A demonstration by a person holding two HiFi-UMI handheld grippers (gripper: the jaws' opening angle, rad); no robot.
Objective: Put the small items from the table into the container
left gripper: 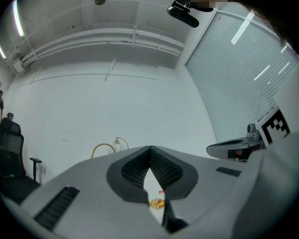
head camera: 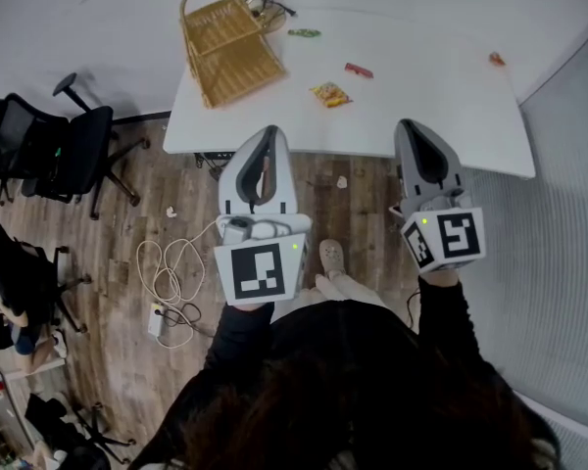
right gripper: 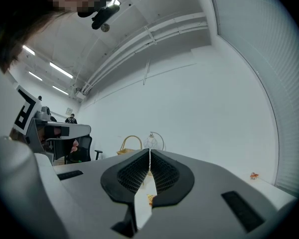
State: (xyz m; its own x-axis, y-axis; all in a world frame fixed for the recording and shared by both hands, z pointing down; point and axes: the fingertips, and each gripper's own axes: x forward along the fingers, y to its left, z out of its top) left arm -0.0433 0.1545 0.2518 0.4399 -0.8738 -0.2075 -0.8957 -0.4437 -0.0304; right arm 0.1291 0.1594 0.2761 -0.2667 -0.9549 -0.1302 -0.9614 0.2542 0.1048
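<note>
My left gripper (head camera: 268, 135) and my right gripper (head camera: 410, 125) are both closed and hold nothing. The yellow snack packet (head camera: 330, 93) lies on the white surface (head camera: 431, 76), just right of the basket (head camera: 230, 42). It looks light, soft and crinkly. I would pinch it by one edge.

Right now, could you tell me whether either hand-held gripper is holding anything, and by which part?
Nothing is held: the left hand-held gripper and the right hand-held gripper both have their jaws shut together, with nothing between.
</note>
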